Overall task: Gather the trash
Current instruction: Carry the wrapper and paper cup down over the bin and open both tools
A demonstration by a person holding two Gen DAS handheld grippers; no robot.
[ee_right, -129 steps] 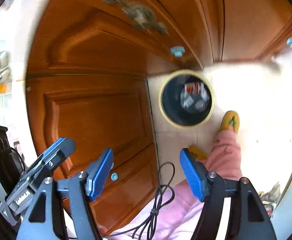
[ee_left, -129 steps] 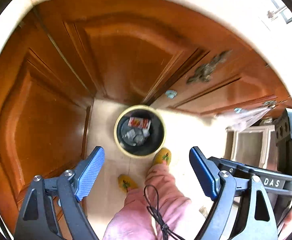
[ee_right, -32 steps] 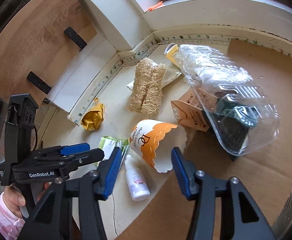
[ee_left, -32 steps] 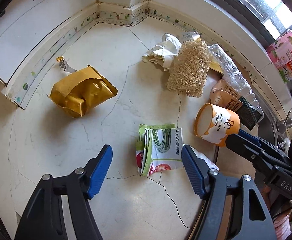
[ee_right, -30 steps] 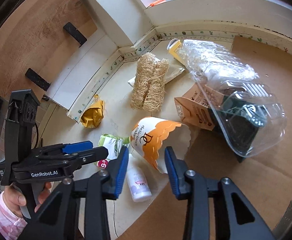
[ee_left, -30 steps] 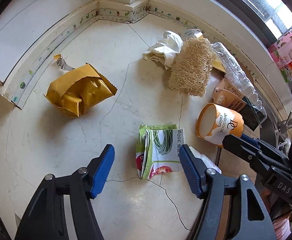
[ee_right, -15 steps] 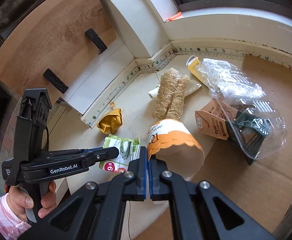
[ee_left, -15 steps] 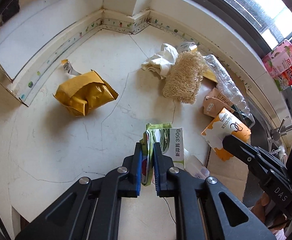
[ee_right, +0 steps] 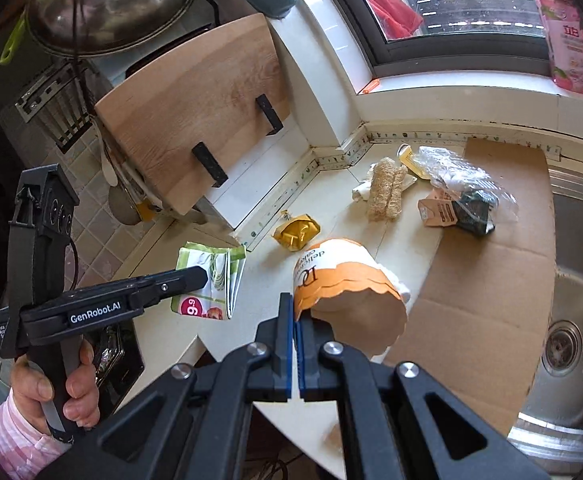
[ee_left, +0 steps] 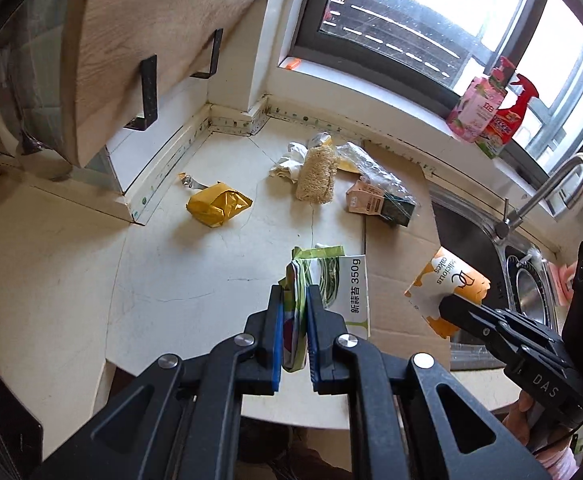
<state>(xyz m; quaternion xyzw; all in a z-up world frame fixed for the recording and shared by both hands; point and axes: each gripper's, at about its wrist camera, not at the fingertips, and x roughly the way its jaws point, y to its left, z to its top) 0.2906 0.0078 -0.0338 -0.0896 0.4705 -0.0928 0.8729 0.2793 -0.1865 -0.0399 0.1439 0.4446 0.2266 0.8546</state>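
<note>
Green and white film is pinched between the two blue pads of my left gripper point(ee_left: 294, 330): one flat vegetable packet point(ee_left: 333, 288), held by its folded edge and lifted off the counter point(ee_left: 179, 272). My right gripper point(ee_right: 294, 344) is closed thin on the rim of one orange and white paper cup point(ee_right: 347, 280), which hangs just ahead of its fingertips.

Well beyond both sets of fingers, four things lie on the counter: one crumpled yellow wrapper point(ee_left: 217, 204), one loofah point(ee_left: 317, 174), one white crumpled scrap point(ee_left: 289, 158) touching it, and one brown carton point(ee_left: 365, 200) under a clear plastic shell point(ee_right: 463, 178). What dark thing sits inside that shell I cannot make out.

To the right of my fingers a sheet of cardboard point(ee_right: 487, 276) reaches the sink point(ee_right: 571, 344), whose basin is cut off by the frame edge.
</note>
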